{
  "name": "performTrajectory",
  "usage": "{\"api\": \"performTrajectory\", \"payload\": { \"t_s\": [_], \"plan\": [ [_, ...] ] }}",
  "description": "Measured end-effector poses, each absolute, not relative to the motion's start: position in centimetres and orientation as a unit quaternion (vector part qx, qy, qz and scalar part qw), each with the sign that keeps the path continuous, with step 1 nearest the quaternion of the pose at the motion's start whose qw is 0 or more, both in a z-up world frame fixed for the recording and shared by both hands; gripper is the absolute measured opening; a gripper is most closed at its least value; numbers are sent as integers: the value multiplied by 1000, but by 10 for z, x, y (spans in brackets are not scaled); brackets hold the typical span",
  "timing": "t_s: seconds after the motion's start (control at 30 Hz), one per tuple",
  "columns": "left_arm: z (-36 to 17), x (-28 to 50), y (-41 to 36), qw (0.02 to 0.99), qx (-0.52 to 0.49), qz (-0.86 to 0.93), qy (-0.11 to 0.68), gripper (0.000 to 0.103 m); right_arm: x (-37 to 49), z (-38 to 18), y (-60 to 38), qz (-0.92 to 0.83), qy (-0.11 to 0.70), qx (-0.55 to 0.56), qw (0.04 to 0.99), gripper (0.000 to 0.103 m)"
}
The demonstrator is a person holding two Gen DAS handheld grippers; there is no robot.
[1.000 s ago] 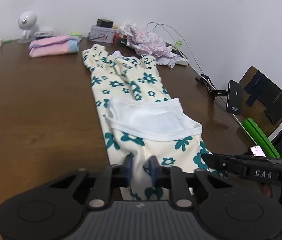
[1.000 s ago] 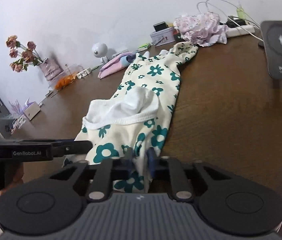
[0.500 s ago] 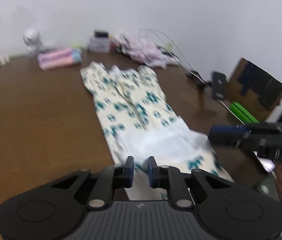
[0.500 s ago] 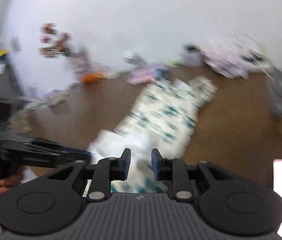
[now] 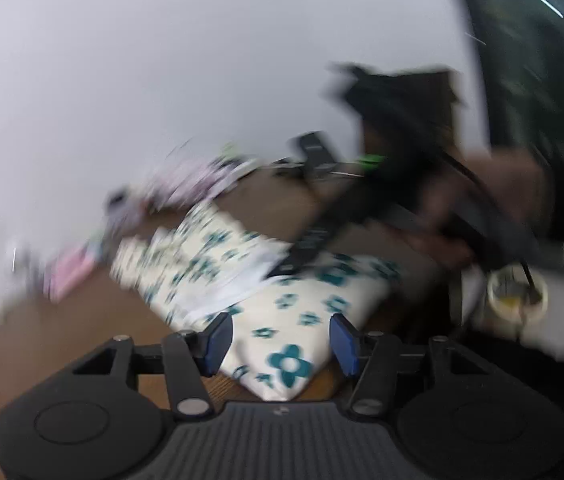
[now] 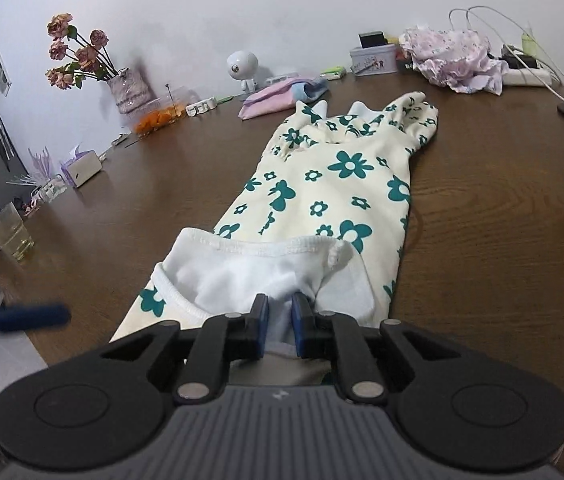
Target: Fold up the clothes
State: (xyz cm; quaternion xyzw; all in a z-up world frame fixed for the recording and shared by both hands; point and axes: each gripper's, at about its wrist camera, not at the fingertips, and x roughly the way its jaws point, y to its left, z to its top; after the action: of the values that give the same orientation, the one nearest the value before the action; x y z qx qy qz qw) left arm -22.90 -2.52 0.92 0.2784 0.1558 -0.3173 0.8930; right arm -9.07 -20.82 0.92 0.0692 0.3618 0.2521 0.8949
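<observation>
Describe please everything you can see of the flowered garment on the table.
The flowered garment is cream, soft-looking cloth printed with teal flowers, lying lengthwise on the brown wooden table. Its near end is turned back and shows a white lining with a stitched hem. The right tool is closing on that white edge. The left tool is opening over a near corner, its pads clear of the cloth.

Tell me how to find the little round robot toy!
Look along the back edge of the brown table, by the white wall. Right of the vase of dried roses, behind the folded pink cloth, stands the white toy robot. It alone has a ball-shaped head.
</observation>
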Motion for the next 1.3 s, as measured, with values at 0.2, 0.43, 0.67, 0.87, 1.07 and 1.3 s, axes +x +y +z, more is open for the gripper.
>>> {"api": "performTrajectory", "payload": {
  "t_s": [0.2,0.43,0.67,0.87,1.07,1.3],
  "plan": [
    [-44,-258,-42,806,485,-335,57,61,-97,17,-209,256,385,45,886,12],
    [-66,-245,-38,762,562,-321,1,53,-122,23,-216,270,412,39,869,12],
    [-44,-221,-33,764,522,-373,69,40,-167,47,-241,333,334,-5,882,70],
    [-23,-200,-24,785,446,-412,122,37,-244,36,-238,473,136,-287,822,102],
    [-11,-191,-28,786,403,-438,168,33,-224,3,-222,466,124,-397,781,85],
    [9,-209,-11,779,328,-491,211,18,-197,21,-238,525,253,-246,775,43]
  ]
}}
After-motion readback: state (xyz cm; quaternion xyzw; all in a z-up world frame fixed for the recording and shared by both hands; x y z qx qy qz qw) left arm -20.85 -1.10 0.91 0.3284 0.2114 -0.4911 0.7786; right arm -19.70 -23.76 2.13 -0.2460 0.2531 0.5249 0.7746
